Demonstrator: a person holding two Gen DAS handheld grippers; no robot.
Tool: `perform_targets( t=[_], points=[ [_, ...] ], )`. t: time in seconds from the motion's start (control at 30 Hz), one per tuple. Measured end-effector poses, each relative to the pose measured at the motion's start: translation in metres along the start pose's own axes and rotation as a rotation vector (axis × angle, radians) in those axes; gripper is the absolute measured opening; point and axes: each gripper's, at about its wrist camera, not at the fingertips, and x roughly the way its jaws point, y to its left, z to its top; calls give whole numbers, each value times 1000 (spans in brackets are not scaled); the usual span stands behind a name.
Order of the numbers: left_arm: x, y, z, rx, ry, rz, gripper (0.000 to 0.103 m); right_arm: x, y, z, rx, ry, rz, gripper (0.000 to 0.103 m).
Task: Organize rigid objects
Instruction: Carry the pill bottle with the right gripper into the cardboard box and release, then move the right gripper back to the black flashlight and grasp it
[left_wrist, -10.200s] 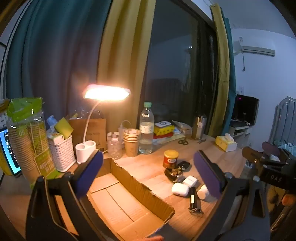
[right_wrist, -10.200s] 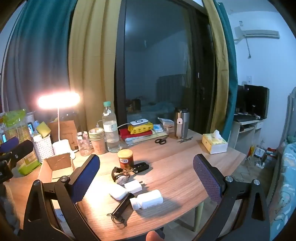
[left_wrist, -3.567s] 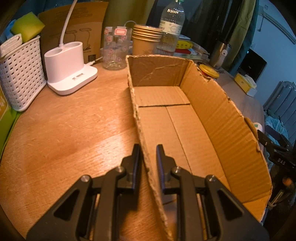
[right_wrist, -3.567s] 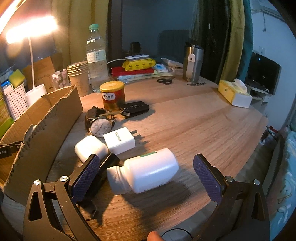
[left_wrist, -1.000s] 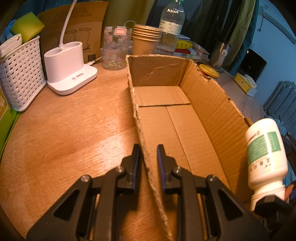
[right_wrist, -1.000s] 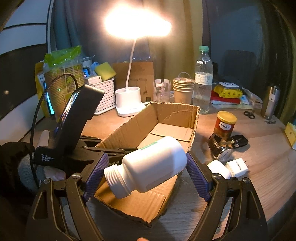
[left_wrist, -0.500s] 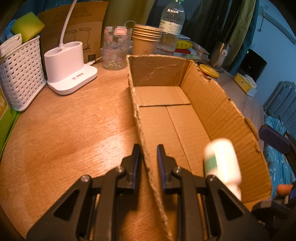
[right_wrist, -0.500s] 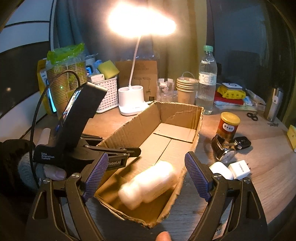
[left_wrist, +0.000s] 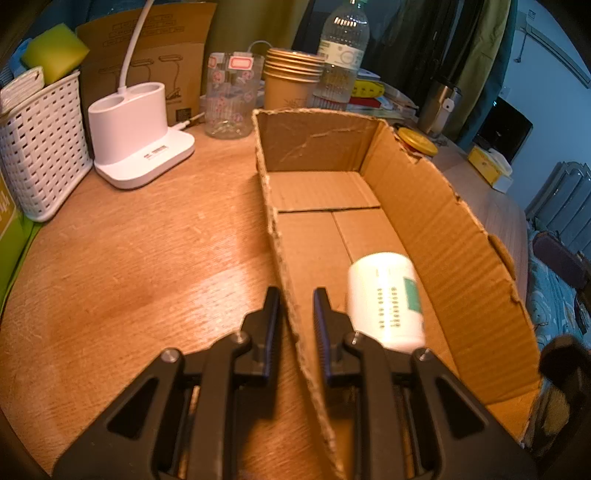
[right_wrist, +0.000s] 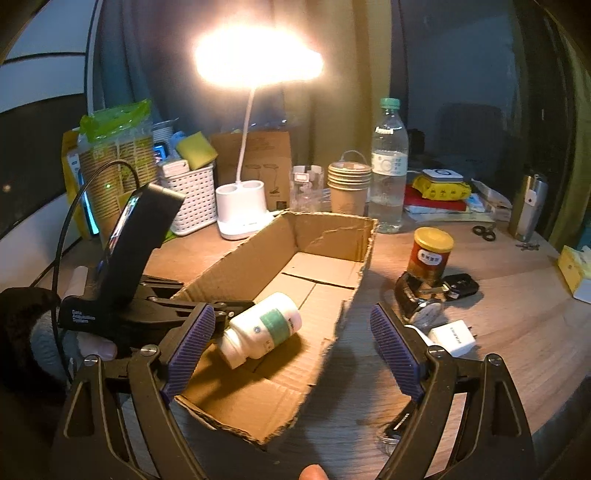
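While the left hand-held gripper (left_wrist: 293, 325) stays clenched on the cardboard box (right_wrist: 332, 229) wall and the right hand-held gripper (right_wrist: 291, 347) hangs released, the white pill bottle (right_wrist: 264, 328) lying inside looks light, stiff, slick, best pinched across its body.

Bottle (right_wrist: 263, 328) lies inside box (right_wrist: 334, 230), jar (right_wrist: 429, 254) right

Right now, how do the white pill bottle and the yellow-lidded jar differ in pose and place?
The white pill bottle lies on its side; the yellow-lidded jar stands upright. The white pill bottle is on the floor of the cardboard box; the yellow-lidded jar is on the table outside it, beside a watch. The bottle's body is white with a green label; the jar's is dark with a red label. Neither is gripped.
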Motion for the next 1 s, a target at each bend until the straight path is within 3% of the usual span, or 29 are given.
perform_targets(
  t=[0.63, 1.0],
  points=[
    [0, 0, 0, -1, 0, 0, 20, -23, -43, -3, 53, -31, -147, 89],
    [0, 0, 0, -1, 0, 0, 20, -16, -76, -16, 127, 33, -243, 88]
  ],
)
